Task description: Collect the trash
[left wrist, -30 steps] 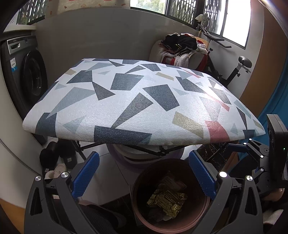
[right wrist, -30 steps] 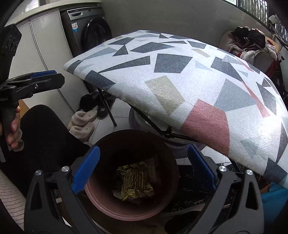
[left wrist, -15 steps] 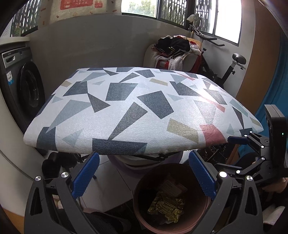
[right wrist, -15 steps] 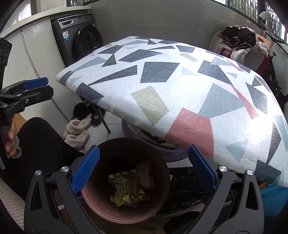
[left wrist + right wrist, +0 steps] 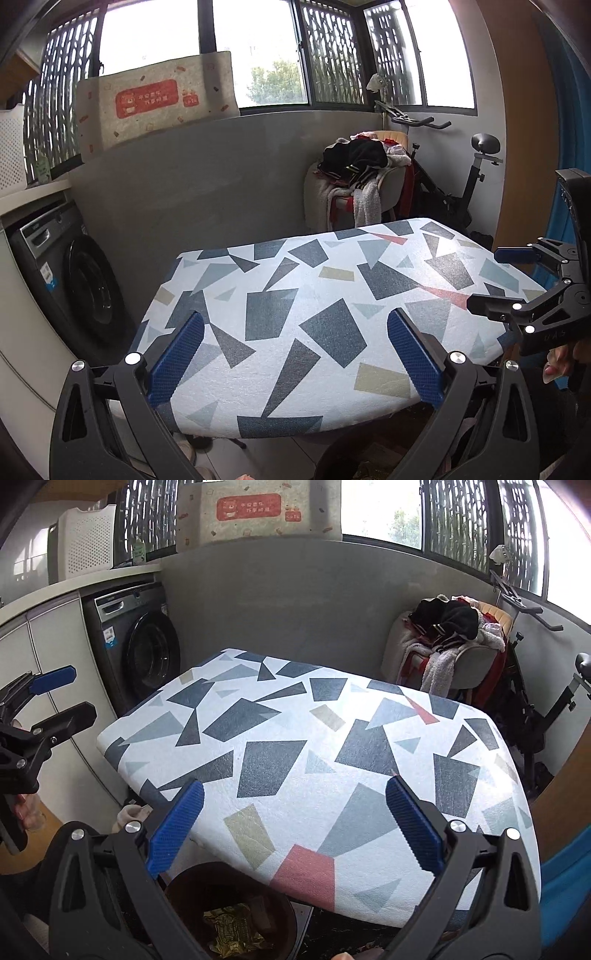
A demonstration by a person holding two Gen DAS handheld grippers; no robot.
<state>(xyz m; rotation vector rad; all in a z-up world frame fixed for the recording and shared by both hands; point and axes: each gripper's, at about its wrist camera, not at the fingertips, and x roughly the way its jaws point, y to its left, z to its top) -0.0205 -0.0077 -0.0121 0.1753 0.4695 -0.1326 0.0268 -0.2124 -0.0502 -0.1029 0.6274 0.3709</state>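
Both hand-held grippers empty above a bare bench; the trash sits in the bin.

The left hand-held gripper (image 5: 295, 354) and right hand-held gripper (image 5: 294, 829) are spread wide with nothing between their blue pads. No litter shows on the patterned bench (image 5: 332, 738), so collecting looks close to finished. The trash, a crumpled gold foil wrapper (image 5: 232, 930) with a darker scrap beside it, lies at the bottom of the brown bin (image 5: 177, 882) on the floor, under the bench's near edge.
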